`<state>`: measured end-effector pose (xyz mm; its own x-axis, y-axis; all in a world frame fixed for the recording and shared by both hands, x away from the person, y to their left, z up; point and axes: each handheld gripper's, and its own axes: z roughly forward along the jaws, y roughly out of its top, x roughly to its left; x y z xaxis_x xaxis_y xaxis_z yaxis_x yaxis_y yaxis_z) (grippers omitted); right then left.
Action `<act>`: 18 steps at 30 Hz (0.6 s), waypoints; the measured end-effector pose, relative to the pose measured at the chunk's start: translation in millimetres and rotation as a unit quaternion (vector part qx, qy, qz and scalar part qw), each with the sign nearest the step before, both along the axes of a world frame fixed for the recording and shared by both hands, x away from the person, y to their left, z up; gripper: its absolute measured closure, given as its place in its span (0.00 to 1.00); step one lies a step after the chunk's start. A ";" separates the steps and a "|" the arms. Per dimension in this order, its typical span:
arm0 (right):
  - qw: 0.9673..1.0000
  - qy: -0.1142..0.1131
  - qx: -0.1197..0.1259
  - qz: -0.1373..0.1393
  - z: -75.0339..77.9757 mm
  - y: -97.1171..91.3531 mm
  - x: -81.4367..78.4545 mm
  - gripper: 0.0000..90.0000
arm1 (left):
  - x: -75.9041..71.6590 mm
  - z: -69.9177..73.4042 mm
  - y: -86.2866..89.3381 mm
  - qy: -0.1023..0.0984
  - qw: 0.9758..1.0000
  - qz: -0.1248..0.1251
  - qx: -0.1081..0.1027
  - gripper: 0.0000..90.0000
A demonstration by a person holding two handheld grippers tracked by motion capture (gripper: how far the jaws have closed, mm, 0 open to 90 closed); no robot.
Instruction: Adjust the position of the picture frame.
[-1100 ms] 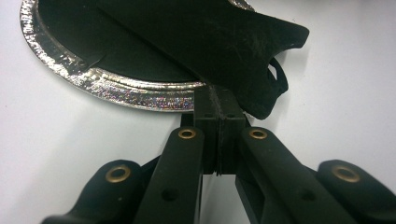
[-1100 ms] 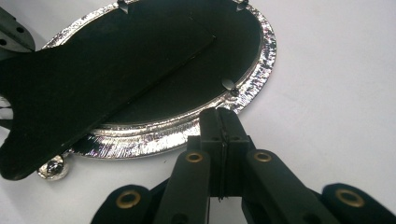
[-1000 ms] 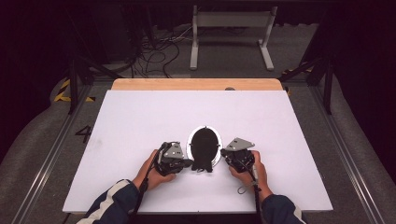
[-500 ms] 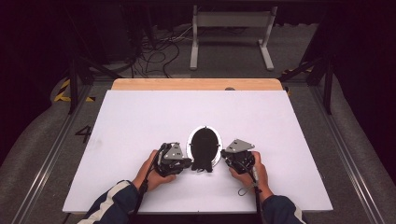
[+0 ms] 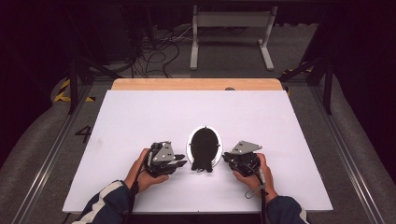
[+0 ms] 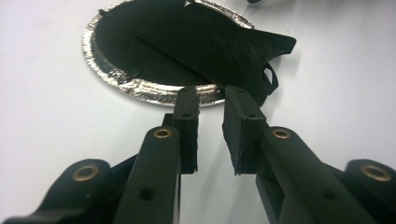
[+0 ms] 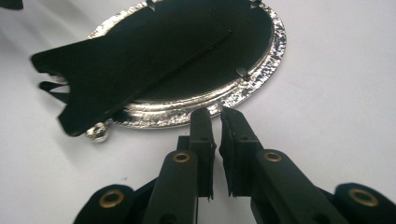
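Observation:
An oval silver picture frame [image 5: 204,145] lies face down on the white table [image 5: 140,116], its black back and fold-out stand [image 6: 243,42] upward. My left gripper [image 5: 183,163] sits just left of the frame, its tips [image 6: 212,95] close to the silver rim [image 6: 140,86]. My right gripper [image 5: 225,157] sits just right of it, its tips [image 7: 214,116] near the rim [image 7: 252,86]. Both pairs of jaws have just been opening and stand slightly apart with nothing between them. The stand [image 7: 116,70] juts past the frame's near end.
A wooden strip [image 5: 196,84] borders the table's far edge. Beyond it are floor cables [image 5: 159,51] and a white metal stand [image 5: 231,32]. Metal rails [image 5: 51,154] run along both sides of the table.
Both grippers' jaws have parted a little. The left gripper has drawn back slightly to the left, away from the frame. The frame and the right hand have stayed put.

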<state>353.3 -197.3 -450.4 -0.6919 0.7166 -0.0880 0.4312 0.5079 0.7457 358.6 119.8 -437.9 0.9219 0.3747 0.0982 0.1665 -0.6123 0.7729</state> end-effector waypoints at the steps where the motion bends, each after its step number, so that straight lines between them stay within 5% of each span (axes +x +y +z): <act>1: 1.000 0.003 0.004 0.004 1.7 -1.0 -2.7 0.92 | -2.0 1.5 4.8 -0.004 1.000 0.002 -0.001 0.81; 9: 0.999 0.022 0.008 0.028 9.2 -1.3 -11.2 0.88 | -10.4 5.8 36.8 -0.003 1.000 0.021 -0.016 0.64; 17: 0.998 0.043 0.001 0.051 11.2 4.3 -16.0 0.84 | -19.7 -5.3 68.7 0.010 0.997 0.072 -0.008 0.46; 18: 0.997 0.046 -0.001 0.057 11.2 5.7 -16.6 0.83 | -21.7 -7.0 73.3 0.010 0.996 0.088 -0.004 0.38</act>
<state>336.7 -191.6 -439.2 -0.7737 0.6332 -0.0219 0.4373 0.5587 0.7047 336.9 193.1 -445.0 0.8438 0.5309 0.0776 0.2853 -0.5664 0.7732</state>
